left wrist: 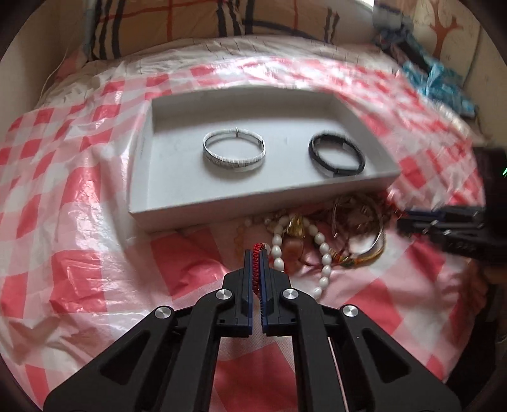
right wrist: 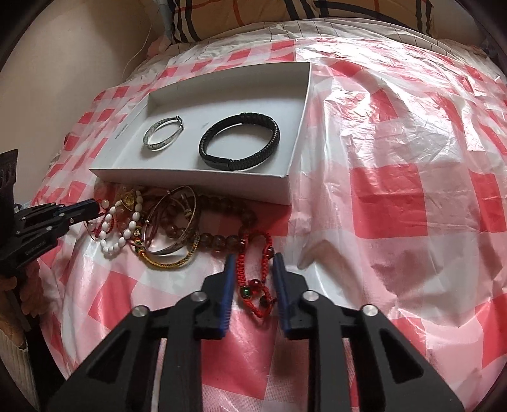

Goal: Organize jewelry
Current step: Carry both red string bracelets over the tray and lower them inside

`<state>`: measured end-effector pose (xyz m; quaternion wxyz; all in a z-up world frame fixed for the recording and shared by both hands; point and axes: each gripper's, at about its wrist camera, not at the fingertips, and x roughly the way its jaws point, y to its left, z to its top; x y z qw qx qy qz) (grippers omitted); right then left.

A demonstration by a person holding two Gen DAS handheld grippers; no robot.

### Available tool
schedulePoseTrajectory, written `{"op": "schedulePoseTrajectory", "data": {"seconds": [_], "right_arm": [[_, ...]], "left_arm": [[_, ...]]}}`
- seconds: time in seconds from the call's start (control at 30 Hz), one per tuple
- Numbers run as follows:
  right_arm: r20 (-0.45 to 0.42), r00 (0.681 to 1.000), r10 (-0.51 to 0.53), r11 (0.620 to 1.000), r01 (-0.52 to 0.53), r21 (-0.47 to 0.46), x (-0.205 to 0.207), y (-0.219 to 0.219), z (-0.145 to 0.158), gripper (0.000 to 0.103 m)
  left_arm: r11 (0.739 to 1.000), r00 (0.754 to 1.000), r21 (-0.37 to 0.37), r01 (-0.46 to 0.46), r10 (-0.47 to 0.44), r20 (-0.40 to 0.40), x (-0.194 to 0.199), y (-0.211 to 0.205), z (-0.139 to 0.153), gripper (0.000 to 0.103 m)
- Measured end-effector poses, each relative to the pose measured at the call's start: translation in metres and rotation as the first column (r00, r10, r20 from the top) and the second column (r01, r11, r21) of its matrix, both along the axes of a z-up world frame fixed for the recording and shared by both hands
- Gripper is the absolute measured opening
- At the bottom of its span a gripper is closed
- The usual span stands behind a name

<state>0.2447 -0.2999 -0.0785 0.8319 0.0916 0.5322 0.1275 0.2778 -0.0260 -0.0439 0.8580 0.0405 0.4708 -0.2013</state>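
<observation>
A white shallow box (left wrist: 164, 218) (right wrist: 190, 182) lies on the checked cover and holds a silver bangle (left wrist: 234, 164) (right wrist: 163, 134) and a black braided bracelet (left wrist: 336, 156) (right wrist: 240, 142). In front of it lies a tangled pile of jewelry (left wrist: 320, 234) (right wrist: 164, 228): white beads, metal bangles, brown beads, cords. My left gripper (left wrist: 257, 253) (right wrist: 95, 206) is shut on a red cord bracelet (left wrist: 257, 272) at the pile's left edge. My right gripper (right wrist: 253, 263) (left wrist: 408, 218) is open, its fingers on either side of a red beaded cord bracelet (right wrist: 253, 285).
The red-and-white checked plastic cover (right wrist: 396, 206) spreads over a bed. Plaid pillows (left wrist: 221, 22) lie behind. A blue patterned cloth (left wrist: 443, 82) lies at the far right of the left wrist view. A wall borders the left side in the right wrist view.
</observation>
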Motion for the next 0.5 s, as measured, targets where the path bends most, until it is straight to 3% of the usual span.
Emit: {"op": "schedulePoseTrajectory", "data": {"seconds": [0.17,0.27,0.37,0.5], "right_arm": [[0.034,0.999,-0.037,0.997,0.034,0.070,-0.002,-0.012,0.009,0.009],[0.050,0.997,-0.065,0.987,0.057,0.150,-0.002,-0.022,0.016,0.009],[0.082,0.994,-0.078,0.975,0.059,0.213,-0.004,-0.027,0.025,0.009],[0.153,0.986,-0.073,0.965,0.031,0.259,-0.007,-0.025,0.039,0.009]], "left_arm": [[0.979,0.998,-0.199,-0.034,0.043,0.045,-0.003,0.023,0.024,0.003],[0.962,0.996,-0.271,-0.023,0.045,0.077,-0.005,0.026,0.034,0.003],[0.958,0.993,-0.282,-0.040,0.070,0.096,-0.006,0.024,0.036,0.003],[0.971,0.985,-0.228,-0.072,0.104,0.135,-0.009,0.013,0.037,0.003]]}}
